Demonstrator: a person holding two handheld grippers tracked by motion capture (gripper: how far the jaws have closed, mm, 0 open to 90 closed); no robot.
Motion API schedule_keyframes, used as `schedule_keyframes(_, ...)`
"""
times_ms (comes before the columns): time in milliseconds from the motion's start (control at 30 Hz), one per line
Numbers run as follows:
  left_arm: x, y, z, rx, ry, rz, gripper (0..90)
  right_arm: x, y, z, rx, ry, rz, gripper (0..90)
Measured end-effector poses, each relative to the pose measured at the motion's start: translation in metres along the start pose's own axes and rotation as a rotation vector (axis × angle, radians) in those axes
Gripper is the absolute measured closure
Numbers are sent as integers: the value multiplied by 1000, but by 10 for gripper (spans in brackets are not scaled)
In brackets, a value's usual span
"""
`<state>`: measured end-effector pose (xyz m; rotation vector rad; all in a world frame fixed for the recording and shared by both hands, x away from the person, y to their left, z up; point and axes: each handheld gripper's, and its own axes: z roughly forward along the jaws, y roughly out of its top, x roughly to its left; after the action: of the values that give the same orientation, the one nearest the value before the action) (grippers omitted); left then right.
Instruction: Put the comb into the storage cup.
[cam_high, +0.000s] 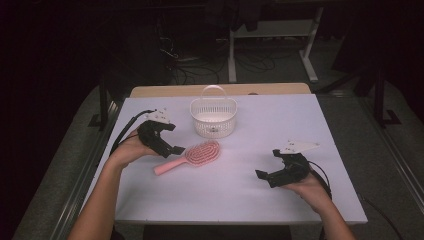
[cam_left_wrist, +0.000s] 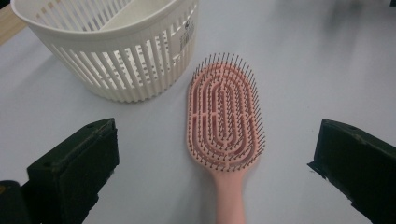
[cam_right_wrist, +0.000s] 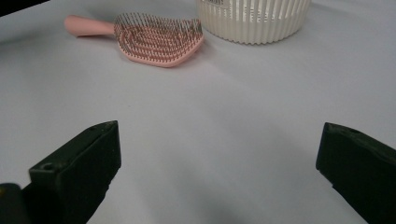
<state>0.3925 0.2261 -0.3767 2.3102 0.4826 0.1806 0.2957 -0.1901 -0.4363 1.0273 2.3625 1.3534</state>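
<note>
A pink hairbrush (cam_high: 192, 156) lies bristles up on the white table (cam_high: 240, 195), its handle toward the near left. Behind it stands a white slatted basket (cam_high: 213, 116) with a hoop handle. My left gripper (cam_high: 172, 148) hovers just left of the brush, open; in the left gripper view the hairbrush (cam_left_wrist: 224, 126) lies between the wide-apart jaws, handle nearest, with the basket (cam_left_wrist: 116, 46) beyond. My right gripper (cam_high: 262, 175) is open over bare table at the near right; its view shows the hairbrush (cam_right_wrist: 154, 39) and the basket (cam_right_wrist: 254, 18) farther off.
A wooden board (cam_high: 150, 91) edges the table's far side. Beyond it stand a white desk frame (cam_high: 232, 55) and loose cables on a dark floor (cam_high: 200, 65). The table's edges drop off at left and right.
</note>
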Motion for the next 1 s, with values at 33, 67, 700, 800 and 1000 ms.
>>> schedule_keyframes(33, 0, 0, 1, 5, 0, 1, 1, 0, 0, 0, 0, 0, 0, 0)
schedule_keyframes(67, 0, 0, 1, 12, 0, 2, 1, 0, 0, 0, 0, 0, 0, 0)
schedule_keyframes(700, -5, -2, 13, 111, -7, 41, 1, 0, 0, 0, -2, 1, 1, 0)
schedule_keyframes(800, -5, -2, 15, 126, -5, 45, 1, 0, 0, 0, -2, 0, 1, 0)
schedule_keyframes(1000, -6, -3, 18, 153, 6, 57, 2, 0, 0, -1, -1, 0, 1, 0)
